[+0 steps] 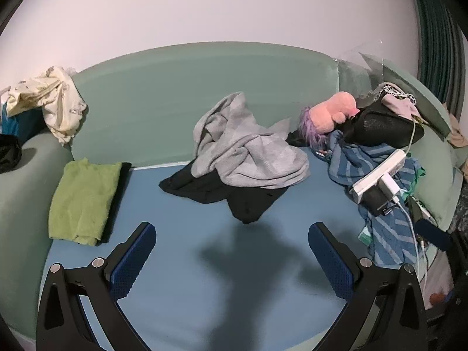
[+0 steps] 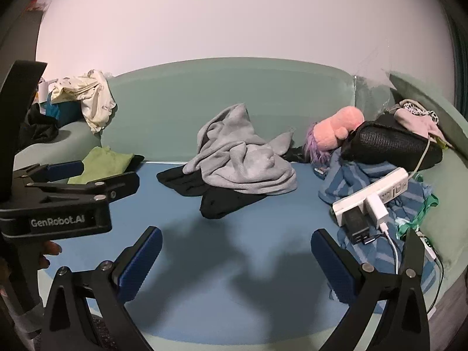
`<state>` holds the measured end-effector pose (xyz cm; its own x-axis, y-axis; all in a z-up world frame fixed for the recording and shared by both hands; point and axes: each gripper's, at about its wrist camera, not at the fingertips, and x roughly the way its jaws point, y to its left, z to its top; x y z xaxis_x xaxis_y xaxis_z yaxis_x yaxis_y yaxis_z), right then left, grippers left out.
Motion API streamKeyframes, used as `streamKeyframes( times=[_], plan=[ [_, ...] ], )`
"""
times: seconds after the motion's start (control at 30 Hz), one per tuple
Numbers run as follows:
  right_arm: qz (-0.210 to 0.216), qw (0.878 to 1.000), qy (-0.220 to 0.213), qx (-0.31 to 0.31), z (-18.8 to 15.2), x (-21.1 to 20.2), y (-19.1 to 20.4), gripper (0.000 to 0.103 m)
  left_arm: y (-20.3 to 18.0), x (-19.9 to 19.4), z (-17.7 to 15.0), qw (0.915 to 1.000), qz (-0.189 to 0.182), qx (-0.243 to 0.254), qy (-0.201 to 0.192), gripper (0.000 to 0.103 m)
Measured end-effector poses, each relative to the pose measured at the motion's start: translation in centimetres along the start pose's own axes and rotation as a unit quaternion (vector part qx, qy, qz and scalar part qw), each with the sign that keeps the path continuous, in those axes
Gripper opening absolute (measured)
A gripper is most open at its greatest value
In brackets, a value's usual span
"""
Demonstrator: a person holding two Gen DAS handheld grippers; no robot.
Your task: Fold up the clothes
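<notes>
Two grippers are held over a blue sofa seat [image 1: 204, 263], jaws spread and empty: the left gripper [image 1: 232, 259] and the right gripper [image 2: 235, 263]. Farther back, one grey garment [image 1: 248, 149] is heaped on one black garment [image 1: 234, 196], largely hidden. One folded green cloth [image 1: 83, 200] lies left. Only the right view shows the left gripper's side [image 2: 58, 201].

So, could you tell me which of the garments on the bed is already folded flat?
The green garment at the left edge of the blue sheet: it lies as a neat flat rectangle, whereas the grey garment and the black garment beneath it are crumpled.
</notes>
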<state>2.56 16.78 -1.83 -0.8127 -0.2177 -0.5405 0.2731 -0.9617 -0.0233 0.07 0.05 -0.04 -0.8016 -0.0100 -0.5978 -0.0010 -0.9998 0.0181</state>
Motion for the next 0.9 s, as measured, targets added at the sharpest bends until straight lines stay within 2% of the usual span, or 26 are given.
streamKeyframes(
  times=[0.27, 0.4, 0.57, 0.9],
  plan=[
    [0.023, 1.0, -0.013, 0.013, -0.2, -0.8, 0.4, 0.103, -0.4, -0.2, -0.6, 0.9999, -0.01, -0.003, -0.012, 0.103],
    [0.013, 1.0, -0.025, 0.001, -1.3, -1.5, 0.7, 0.103, -1.6, -0.3, -1.1, 0.9999, 0.0, 0.003, -0.016, 0.103],
    [0.01, 1.0, -0.018, -0.006, -1.5, -1.3, 1.0, 0.103, -0.8, -0.4, -1.1, 0.9998, -0.014, -0.002, -0.012, 0.103],
    [0.009, 1.0, -0.013, -0.004, -1.5, -1.3, 1.1, 0.103, -0.4, -0.7, -1.1, 0.9996, -0.018, -0.019, -0.013, 0.103]
  ],
)
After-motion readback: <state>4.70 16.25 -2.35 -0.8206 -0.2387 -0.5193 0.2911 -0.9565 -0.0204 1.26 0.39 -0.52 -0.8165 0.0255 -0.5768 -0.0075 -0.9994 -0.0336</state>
